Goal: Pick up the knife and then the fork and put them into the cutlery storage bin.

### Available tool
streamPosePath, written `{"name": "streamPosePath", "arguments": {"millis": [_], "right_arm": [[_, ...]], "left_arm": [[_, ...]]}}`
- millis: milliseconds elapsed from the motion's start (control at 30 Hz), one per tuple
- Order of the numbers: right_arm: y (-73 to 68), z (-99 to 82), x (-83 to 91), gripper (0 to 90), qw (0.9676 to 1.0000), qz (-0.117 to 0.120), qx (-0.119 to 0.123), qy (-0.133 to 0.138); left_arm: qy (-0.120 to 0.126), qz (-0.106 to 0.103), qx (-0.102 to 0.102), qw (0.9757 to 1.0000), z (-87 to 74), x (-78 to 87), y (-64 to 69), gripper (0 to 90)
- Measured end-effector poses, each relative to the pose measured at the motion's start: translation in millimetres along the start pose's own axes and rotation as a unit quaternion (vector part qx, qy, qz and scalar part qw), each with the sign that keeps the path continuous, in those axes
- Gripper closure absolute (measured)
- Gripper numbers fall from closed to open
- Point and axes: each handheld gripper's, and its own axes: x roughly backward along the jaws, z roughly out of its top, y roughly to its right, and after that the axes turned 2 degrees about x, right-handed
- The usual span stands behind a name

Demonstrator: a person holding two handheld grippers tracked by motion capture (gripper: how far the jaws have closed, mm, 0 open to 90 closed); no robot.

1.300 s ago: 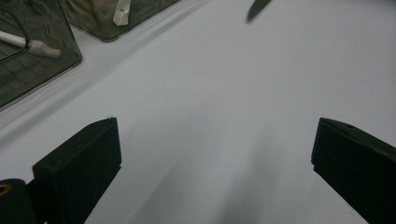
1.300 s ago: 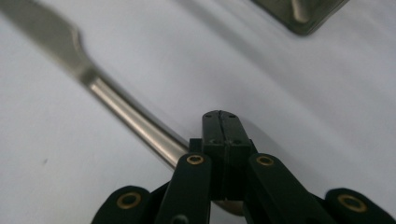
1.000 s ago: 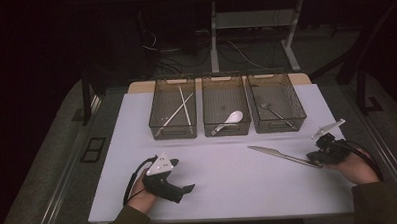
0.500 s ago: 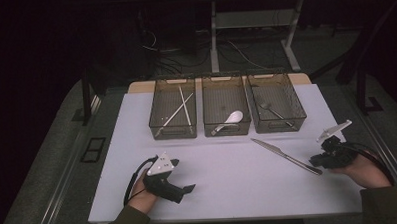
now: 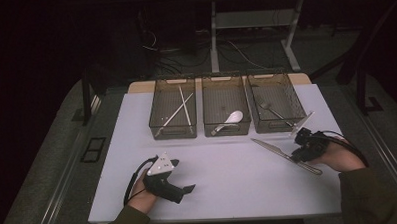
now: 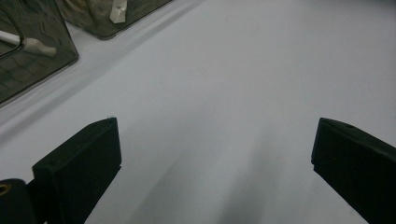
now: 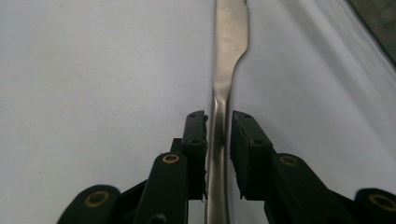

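Knife point(image 7: 227, 56) is seen lying flat on table point(image 5: 229, 176), handle between jaws of right gripper point(image 7: 218, 122), long axis running straight ahead, blade pointing away. Jaws have just been opening; small gaps are seen beside handle, grip released. Left gripper point(image 6: 210, 158) is held wide open, empty, well apart.

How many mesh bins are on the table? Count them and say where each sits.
3, in a row along the table's far edge: the left bin holds chopsticks, the middle bin holds a white spoon, the right bin holds a fork. None appears hidden.
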Motion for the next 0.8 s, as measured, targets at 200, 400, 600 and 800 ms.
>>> {"name": "streamPosePath", "arguments": {"millis": [200, 400, 600, 800], "right_arm": [[0.2, 11.0, -10.8, 76.0, 0.9991, -0.003, 0.016, -0.039], [1.6, 15.7, -17.0, 77.2, 0.9982, -0.006, 0.019, -0.057], [5.9, 20.6, -18.7, 77.3, 0.9971, 0.011, 0.000, -0.076], [6.3, 24.1, -19.6, 79.3, 0.9959, 0.010, -0.016, -0.089]], "left_arm": [[-0.001, 0.000, 0.000, 1.0000, 0.0, -0.3, 0.0, 0.9], [-0.002, -0.002, 0.000, 1.0000, 0.0, -1.2, 0.5, 0.9], [-0.004, -0.003, 0.000, 1.0000, 0.0, -2.8, 1.3, 0.9], [-0.006, -0.003, -0.002, 1.0000, 0.0, -3.2, 1.6, 0.9]]}}
